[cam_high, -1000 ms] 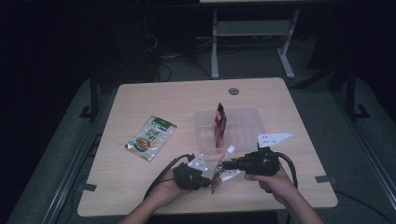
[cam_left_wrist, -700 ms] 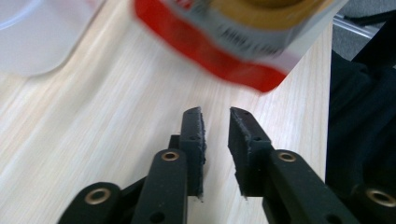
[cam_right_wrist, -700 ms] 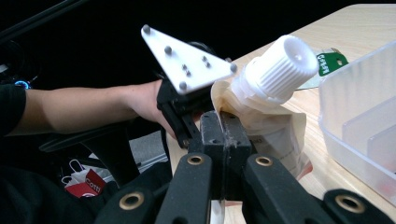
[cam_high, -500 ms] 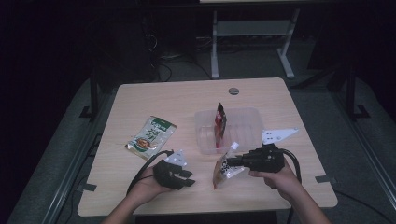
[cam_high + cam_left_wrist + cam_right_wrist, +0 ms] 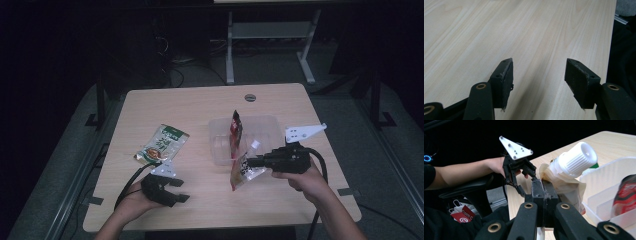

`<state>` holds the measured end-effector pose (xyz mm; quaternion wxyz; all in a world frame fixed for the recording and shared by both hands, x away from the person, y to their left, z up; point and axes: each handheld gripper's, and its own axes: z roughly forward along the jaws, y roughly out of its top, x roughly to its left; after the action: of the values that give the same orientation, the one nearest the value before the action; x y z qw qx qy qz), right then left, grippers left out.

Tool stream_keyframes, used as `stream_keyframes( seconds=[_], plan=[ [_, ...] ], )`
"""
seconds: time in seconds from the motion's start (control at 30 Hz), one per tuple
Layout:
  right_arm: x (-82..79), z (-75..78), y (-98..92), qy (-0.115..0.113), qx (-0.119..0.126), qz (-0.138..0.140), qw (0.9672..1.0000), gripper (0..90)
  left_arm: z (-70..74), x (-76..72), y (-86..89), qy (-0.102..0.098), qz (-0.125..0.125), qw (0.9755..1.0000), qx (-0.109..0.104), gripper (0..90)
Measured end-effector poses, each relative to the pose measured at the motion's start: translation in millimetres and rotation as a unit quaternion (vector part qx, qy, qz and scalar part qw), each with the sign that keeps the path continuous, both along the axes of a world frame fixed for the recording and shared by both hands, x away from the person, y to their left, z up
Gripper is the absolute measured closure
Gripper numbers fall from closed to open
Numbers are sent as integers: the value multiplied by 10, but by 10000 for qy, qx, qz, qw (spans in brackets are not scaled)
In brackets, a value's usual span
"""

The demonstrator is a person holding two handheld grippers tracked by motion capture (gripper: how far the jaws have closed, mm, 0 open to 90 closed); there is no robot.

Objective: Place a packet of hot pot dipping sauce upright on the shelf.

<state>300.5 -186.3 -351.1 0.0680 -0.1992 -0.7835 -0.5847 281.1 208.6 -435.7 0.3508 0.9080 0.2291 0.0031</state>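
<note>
Right claw clamps a spouted pouch; left claw stands open near the table's front edge

Nearest, the left claw (image 5: pixel 172 192) has just been opening, jaws apart with nothing between them, above bare table (image 5: pixel 200 107). Right of it, the right claw (image 5: pixel 251 161) is closed on the pouch (image 5: pixel 243 172), which hangs from it just in front of the clear bin (image 5: pixel 267 131); its white cap (image 5: pixel 574 160) sits just beyond the jaws. A red packet (image 5: pixel 235 131) stands in the bin. Farther left lies a green packet (image 5: pixel 161 144), its writing unreadable

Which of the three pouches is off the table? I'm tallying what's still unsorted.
The spouted pouch, pinched in the right gripper; the green pouch lies flat, the red pouch stands in the clear tray.
</note>
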Motion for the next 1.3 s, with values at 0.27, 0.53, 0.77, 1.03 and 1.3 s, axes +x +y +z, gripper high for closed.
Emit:
stream_keyframes(
  seconds=[0.27,0.53,0.77,1.03,1.3],
  plan=[
    [61,132,-165,-120,130,-161,9997,900,-29,29,0,-27,19,10000,-29,386],
    [175,263,-340,-251,256,-451,9983,900,-24,38,10,-51,25,10000,-35,380],
    [381,308,-416,-290,249,-663,9971,900,-22,48,23,-59,55,10000,-41,380],
    [637,244,-414,-189,174,-860,9960,900,-17,48,36,-79,38,10000,-21,381],
    [805,180,-363,-157,57,-949,9953,900,-16,47,38,-58,59,10000,-37,381]
  ],
)
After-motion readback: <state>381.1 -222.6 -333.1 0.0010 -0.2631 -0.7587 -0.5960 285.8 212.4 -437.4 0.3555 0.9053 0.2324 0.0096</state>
